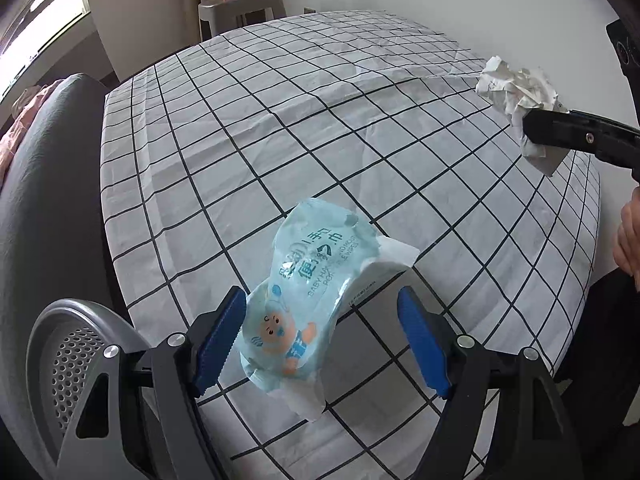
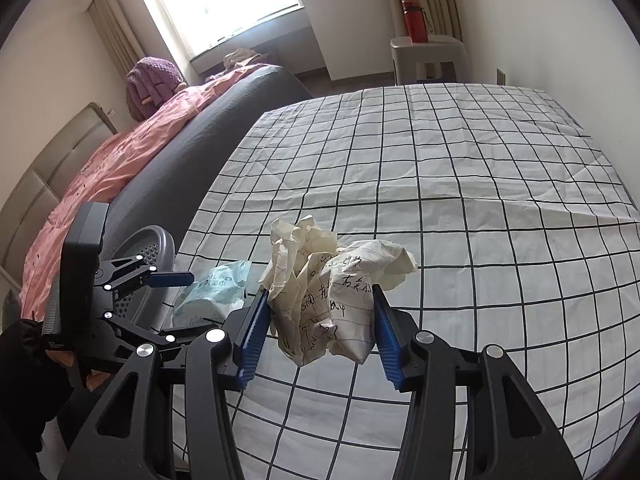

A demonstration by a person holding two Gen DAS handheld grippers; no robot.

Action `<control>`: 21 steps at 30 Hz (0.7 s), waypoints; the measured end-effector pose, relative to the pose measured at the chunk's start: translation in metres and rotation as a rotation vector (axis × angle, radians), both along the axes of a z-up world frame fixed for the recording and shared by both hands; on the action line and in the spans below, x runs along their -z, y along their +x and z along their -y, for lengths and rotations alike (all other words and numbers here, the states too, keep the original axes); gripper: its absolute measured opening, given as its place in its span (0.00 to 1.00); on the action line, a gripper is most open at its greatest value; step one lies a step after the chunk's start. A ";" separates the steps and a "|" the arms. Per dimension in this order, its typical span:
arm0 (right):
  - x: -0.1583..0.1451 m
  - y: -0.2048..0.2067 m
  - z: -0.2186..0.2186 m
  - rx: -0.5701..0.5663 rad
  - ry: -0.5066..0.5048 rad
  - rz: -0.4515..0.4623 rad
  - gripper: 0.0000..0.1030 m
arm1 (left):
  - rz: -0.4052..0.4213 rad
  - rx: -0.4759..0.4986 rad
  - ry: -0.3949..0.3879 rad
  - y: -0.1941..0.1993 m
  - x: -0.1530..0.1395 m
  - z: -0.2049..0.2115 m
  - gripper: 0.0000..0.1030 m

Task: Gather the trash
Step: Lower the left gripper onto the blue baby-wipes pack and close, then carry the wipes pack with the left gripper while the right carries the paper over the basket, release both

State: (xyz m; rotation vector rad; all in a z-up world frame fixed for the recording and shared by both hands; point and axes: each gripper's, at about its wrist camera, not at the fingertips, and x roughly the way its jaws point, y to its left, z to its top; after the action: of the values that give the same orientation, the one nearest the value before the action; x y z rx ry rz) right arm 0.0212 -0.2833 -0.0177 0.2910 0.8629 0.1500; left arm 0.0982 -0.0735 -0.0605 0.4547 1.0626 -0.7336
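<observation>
A light blue baby-wipes packet lies on the checked tablecloth, between the open jaws of my left gripper; its left pad touches the packet, the right pad stands apart. My right gripper is shut on a crumpled ball of written paper and holds it above the cloth. In the left wrist view that paper ball and the right gripper are at the right edge. In the right wrist view the packet and the left gripper are at the left.
A grey perforated bin stands beside the table's near left corner, also in the right wrist view. A dark sofa edge with pink bedding runs along the left. A stool with a red bottle is beyond the table.
</observation>
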 end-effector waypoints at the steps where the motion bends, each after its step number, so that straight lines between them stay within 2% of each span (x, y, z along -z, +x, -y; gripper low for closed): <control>1: 0.000 0.000 0.000 0.000 0.000 0.002 0.47 | 0.001 -0.004 0.000 0.001 0.000 0.001 0.72; 7: -0.001 0.001 -0.002 -0.003 -0.003 0.005 0.47 | 0.032 -0.047 0.027 0.003 0.005 0.008 0.70; 9: -0.001 0.000 -0.002 -0.002 -0.004 0.006 0.47 | 0.037 -0.044 0.035 0.003 0.005 0.011 0.48; 10: -0.001 0.000 -0.002 -0.001 -0.004 0.006 0.47 | 0.020 -0.042 0.037 0.003 0.007 0.011 0.45; 15: -0.001 0.000 -0.001 0.002 -0.002 0.008 0.47 | 0.027 -0.081 0.014 0.000 0.005 0.007 0.41; 21: -0.002 -0.001 -0.003 0.000 -0.005 0.011 0.47 | 0.086 -0.197 -0.061 -0.013 -0.008 -0.006 0.41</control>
State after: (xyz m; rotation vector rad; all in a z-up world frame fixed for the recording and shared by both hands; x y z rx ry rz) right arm 0.0206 -0.2800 -0.0155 0.2856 0.8527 0.1495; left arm 0.0852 -0.0676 -0.0523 0.3216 0.9857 -0.5649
